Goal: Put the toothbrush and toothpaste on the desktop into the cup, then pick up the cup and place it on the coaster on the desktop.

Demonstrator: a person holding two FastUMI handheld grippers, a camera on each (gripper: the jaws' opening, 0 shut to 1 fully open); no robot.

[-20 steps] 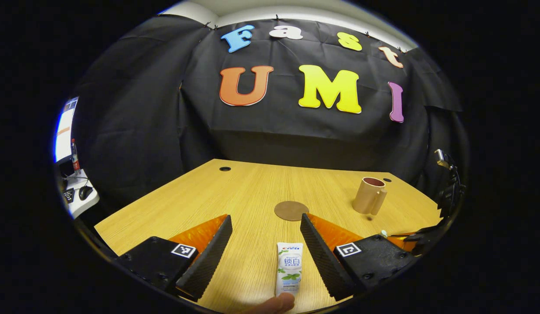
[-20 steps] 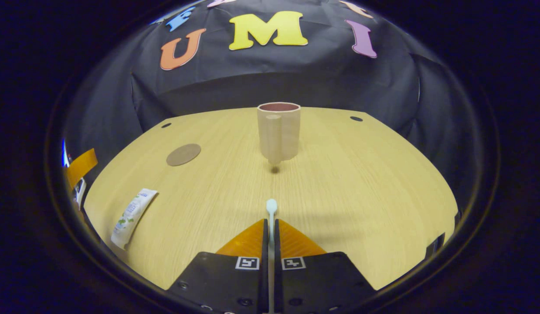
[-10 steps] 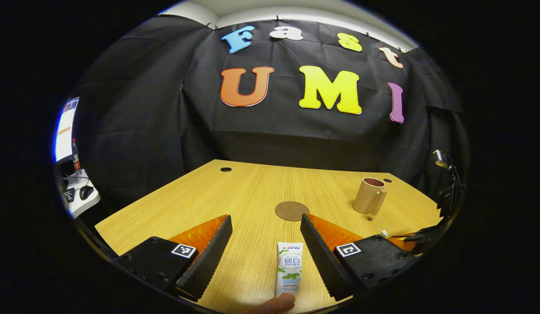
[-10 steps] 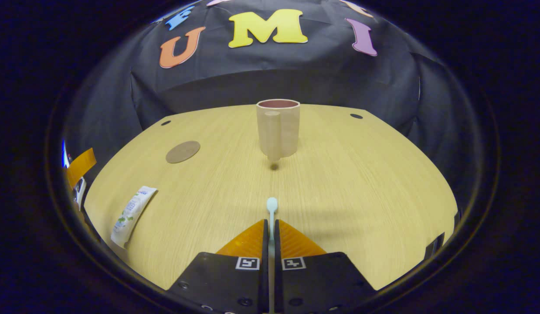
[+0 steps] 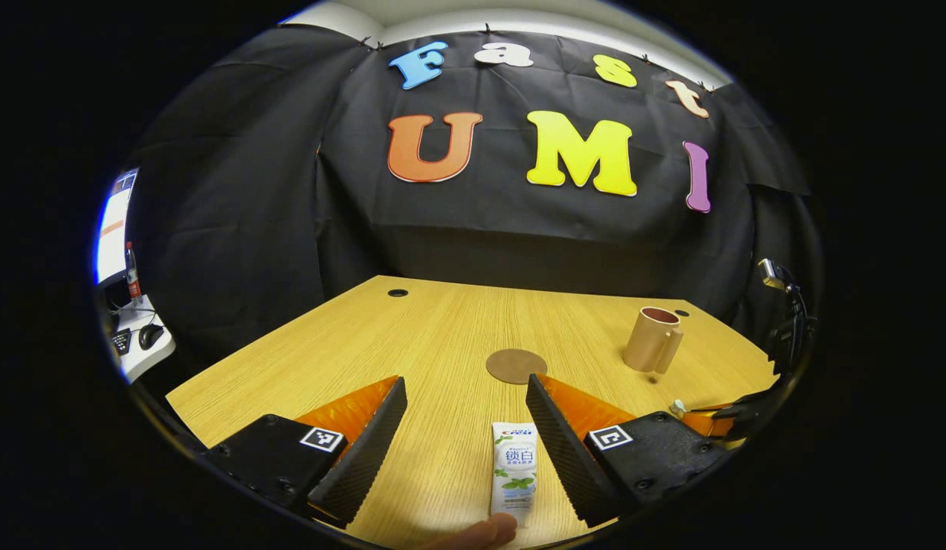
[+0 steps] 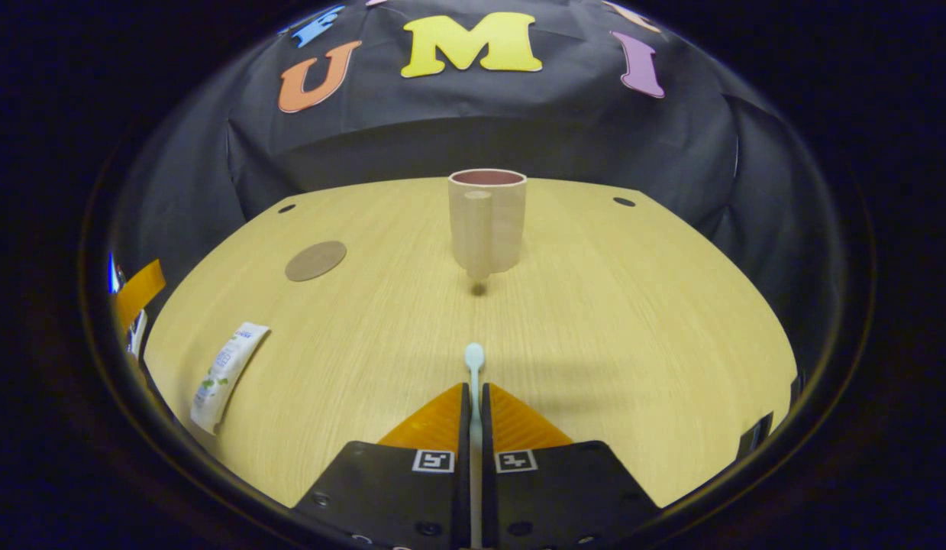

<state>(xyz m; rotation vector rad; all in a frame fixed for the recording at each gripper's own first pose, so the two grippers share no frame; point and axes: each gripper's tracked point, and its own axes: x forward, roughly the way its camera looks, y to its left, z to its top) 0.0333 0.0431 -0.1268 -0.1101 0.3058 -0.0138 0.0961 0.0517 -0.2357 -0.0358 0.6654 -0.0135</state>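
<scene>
So the right gripper point(image 6: 474, 405) has its two fingers pinched tight on the toothbrush point(image 6: 473, 367), and the pale round end pokes out ahead of the tips, over the wooden desktop point(image 6: 633, 321). Straight ahead sits the tan cup point(image 6: 487, 221), upright, handle facing the camera, well apart from the brush tip. Off to the left there's the round brown coaster point(image 6: 315, 260), and nearer the desk's left edge the toothpaste point(image 6: 227, 367) tube lies flat.
</scene>
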